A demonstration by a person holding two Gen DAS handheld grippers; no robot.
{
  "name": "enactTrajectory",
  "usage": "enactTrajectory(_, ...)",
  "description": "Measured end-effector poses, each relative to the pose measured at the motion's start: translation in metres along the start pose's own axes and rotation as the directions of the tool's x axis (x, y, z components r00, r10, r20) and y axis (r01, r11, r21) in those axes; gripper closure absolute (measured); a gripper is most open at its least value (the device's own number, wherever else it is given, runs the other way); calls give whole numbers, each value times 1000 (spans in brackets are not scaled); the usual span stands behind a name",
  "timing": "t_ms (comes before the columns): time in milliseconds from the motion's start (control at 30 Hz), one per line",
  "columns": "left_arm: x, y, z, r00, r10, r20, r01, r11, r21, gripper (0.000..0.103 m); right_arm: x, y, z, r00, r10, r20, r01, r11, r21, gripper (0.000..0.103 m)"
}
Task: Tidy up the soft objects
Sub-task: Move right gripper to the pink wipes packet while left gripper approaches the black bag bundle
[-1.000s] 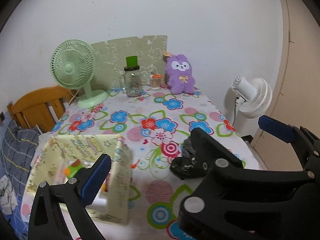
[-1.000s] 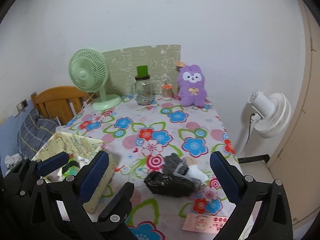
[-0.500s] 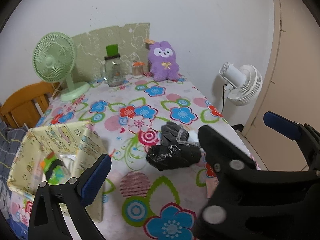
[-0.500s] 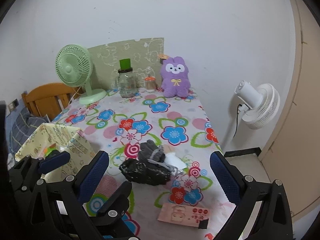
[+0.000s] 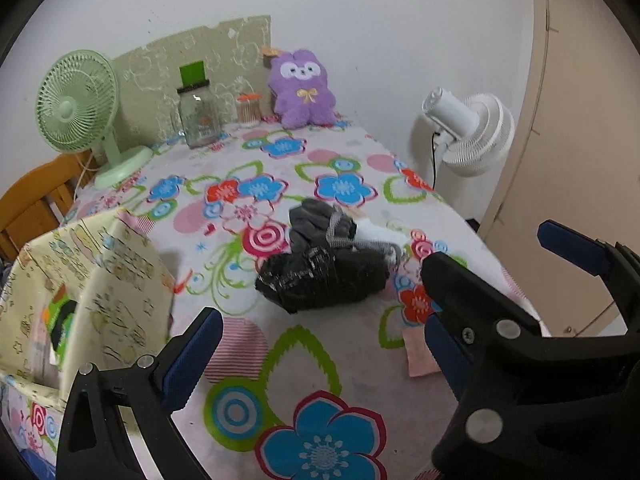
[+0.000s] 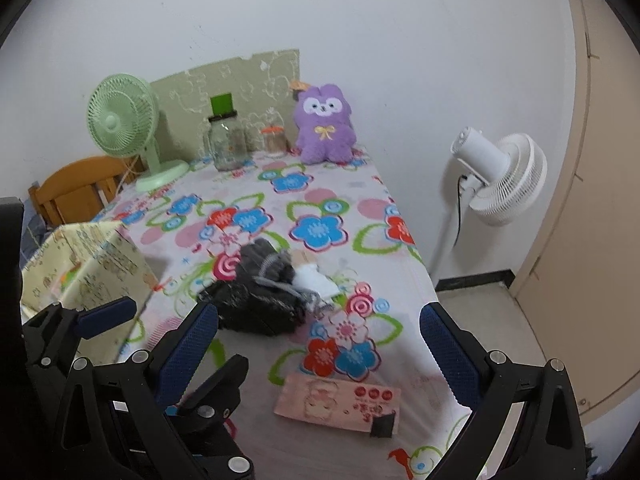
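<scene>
A pile of soft things (image 5: 324,264) lies mid-table: a black crinkly bundle, a grey knit piece and a white sock; it also shows in the right wrist view (image 6: 272,292). A pale yellow fabric box (image 5: 80,288) stands at the left, also in the right wrist view (image 6: 84,260), with something green inside. A purple plush (image 5: 302,90) sits at the far edge, also in the right wrist view (image 6: 324,124). My left gripper (image 5: 316,356) is open and empty, in front of the pile. My right gripper (image 6: 320,352) is open and empty, above a pink card (image 6: 340,404).
A green desk fan (image 5: 80,108), a glass jar (image 5: 198,116) and a small orange-lidded jar (image 5: 248,110) stand along the far edge. A white floor fan (image 6: 496,176) stands right of the table. A wooden chair (image 6: 76,192) is at the left.
Both grippers have shifted right and pulled back along the table. The soft pile now sits more central in both views. Both stay open and empty.
</scene>
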State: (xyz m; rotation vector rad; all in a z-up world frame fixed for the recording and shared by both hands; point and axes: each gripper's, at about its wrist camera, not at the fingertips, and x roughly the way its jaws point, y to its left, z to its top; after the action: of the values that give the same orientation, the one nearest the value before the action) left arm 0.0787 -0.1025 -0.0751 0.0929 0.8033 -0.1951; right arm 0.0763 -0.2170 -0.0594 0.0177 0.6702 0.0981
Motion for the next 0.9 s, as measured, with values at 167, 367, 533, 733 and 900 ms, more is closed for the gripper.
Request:
enactTrajectory(167,13,-4,-10,999,-11,-46,11,1000,7,2,14,-10,-13,999,-13,-46,13,1000,3,1)
enactTrajectory(367,22,-13,-20,996,-41,-85,43,999,22,2,23,-19,-26,996,-12,-85,13,1000,14,1)
enactTrajectory(533,28,-20,-28,992,-61,-111,64,998,28,2,28,-24,-34,994,-16,-106,18,1000,17,1)
enactTrajectory(733,35,-31,-35,988,-75,-138,82,996,44,2,34,-28,-44,991,-16,-132,18,1000,16,1)
enactTrajectory(900,41,-35,-36,989,-52,-138,59,997,52,0,41,-32,-49,988,-4,-152,8,1000,22,1)
